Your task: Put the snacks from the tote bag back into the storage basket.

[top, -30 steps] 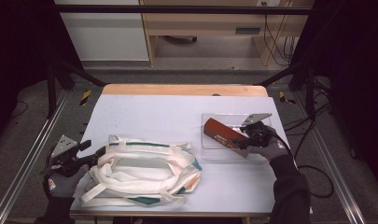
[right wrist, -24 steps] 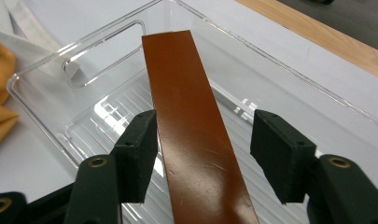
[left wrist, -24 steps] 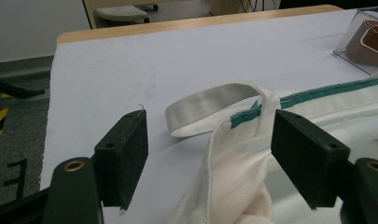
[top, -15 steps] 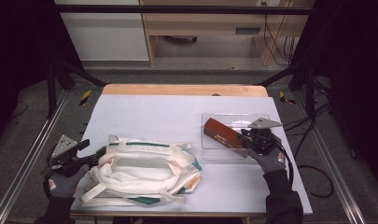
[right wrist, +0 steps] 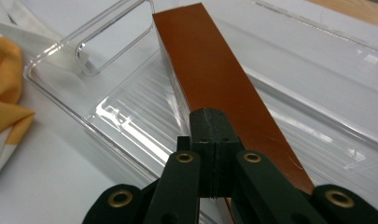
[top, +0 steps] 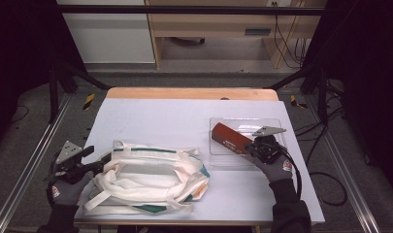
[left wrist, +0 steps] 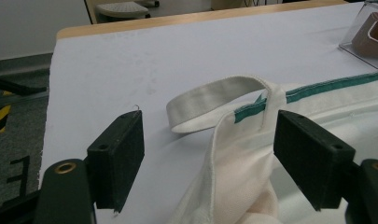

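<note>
My left gripper [left wrist: 210, 154] stands wide astride the bag [left wrist: 238, 154] strap on the bench [left wrist: 130, 60]; my right gripper [right wrist: 210, 149] has just closed, pads together, with the box [right wrist: 214, 79] just beyond in the tray [right wrist: 107, 116].

One white cloth tote bag [top: 150, 177] with green trim, one clear plastic tray [top: 242, 124] and one long reddish-brown box [top: 230, 138] sit on one white-topped table [top: 174, 116], worked by two handheld grippers, left [top: 94, 162] and right [top: 247, 145].
</note>
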Demonstrator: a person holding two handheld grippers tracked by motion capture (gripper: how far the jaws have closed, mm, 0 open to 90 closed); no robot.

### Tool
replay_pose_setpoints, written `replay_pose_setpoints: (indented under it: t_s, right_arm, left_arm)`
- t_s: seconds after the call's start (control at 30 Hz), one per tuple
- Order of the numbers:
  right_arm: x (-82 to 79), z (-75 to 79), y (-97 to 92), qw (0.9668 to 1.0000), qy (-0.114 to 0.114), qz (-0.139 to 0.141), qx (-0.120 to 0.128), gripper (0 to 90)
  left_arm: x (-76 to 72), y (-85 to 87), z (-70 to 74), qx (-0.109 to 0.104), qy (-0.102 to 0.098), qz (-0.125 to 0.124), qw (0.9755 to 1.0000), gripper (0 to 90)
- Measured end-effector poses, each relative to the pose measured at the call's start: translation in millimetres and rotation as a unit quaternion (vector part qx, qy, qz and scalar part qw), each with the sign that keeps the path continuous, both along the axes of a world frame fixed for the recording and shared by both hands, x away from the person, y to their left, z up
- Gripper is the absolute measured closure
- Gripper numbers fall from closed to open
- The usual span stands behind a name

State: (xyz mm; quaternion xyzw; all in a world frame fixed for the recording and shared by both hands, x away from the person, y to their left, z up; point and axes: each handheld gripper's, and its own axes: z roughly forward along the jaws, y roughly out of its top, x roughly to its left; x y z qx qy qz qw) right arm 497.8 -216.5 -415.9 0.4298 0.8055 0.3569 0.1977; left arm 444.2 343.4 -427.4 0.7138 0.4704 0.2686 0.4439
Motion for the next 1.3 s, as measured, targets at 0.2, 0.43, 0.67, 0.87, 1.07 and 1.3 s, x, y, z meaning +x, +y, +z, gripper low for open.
replay_pose_setpoints:
  t_s: [0.2, 0.43, 0.67, 0.87, 1.07, 1.3]
  right_arm:
    - [2.9, -4.7, 5.4, 0.9997, 0.012, 0.007, -0.018, 90.0]
    - [4.0, -6.2, 3.9, 0.9996, 0.017, 0.002, -0.023, 90.0]
    - [5.8, -8.7, 0.5, 0.9991, 0.023, -0.011, -0.033, 88.7]
    - [5.4, -7.7, -3.9, 0.9986, 0.023, -0.025, -0.04, 88.5]
    - [5.6, -8.9, -11.1, 0.9981, 0.02, -0.045, -0.037, 88.1]
    - [7.8, -11.9, -19.8, 0.9964, 0.016, -0.075, -0.035, 87.2]
  left_arm:
    - [-0.1, 0.9, 0.2, -0.003, -0.001, 0.0, 1.0, 24.1]
    - [-0.5, 2.0, 0.6, -0.004, -0.001, 0.0, 1.0, 24.1]
    - [-0.1, 1.1, -0.2, -0.001, 0.001, -0.001, 1.0, 24.1]
    - [-0.1, 0.9, -0.3, -0.001, 0.001, -0.002, 1.0, 24.1]
    - [0.0, 0.5, -0.4, 0.0, 0.002, -0.004, 1.0, 24.0]
    - [0.0, 0.5, -0.3, -0.001, 0.002, -0.004, 1.0, 24.0]
